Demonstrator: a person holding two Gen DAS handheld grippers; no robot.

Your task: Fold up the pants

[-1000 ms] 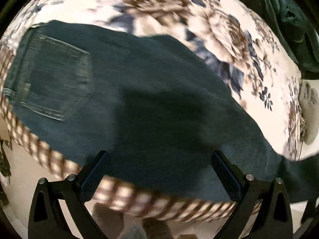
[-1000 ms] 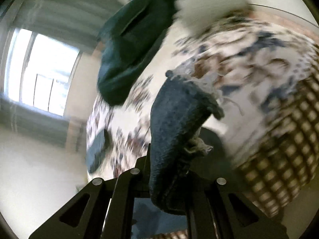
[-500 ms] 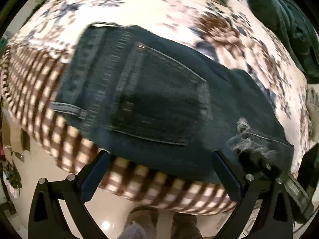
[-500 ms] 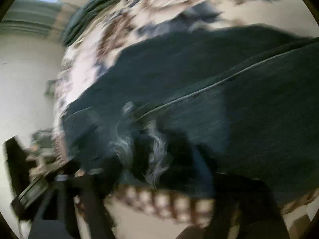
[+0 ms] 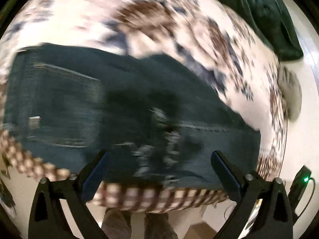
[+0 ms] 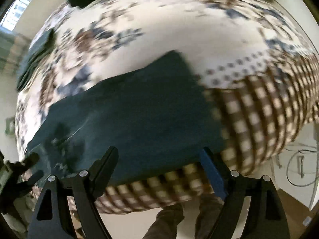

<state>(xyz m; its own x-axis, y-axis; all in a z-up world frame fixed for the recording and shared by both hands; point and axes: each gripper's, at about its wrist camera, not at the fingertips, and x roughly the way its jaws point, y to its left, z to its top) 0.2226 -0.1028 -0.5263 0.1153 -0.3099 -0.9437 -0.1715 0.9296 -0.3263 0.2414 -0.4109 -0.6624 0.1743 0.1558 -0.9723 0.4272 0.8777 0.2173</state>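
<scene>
Dark blue jeans [image 5: 123, 107] lie folded on a floral bedspread [image 5: 139, 10], near the bed's front edge. A back pocket [image 5: 59, 103] faces up on the left, and the frayed leg hem [image 5: 163, 131] lies across the middle of the jeans. My left gripper [image 5: 159, 167] is open and empty just above the jeans' near edge. In the right wrist view the jeans [image 6: 129, 115] show as a smooth folded slab. My right gripper [image 6: 159, 163] is open and empty above their near edge. The left gripper's black fingers [image 6: 30, 161] show at that view's left edge.
A brown checked border [image 6: 259, 119] runs along the bed's edge. A dark green garment [image 5: 255, 14] lies at the far right of the bed, with a grey one [image 5: 291, 97] near it. The person's feet [image 5: 137, 225] stand on the pale floor. Cables [image 6: 299, 169] lie at the right.
My right gripper carried the frayed leg end over onto the jeans, let it go and opened. The left gripper stayed open and shifted right along the jeans.
</scene>
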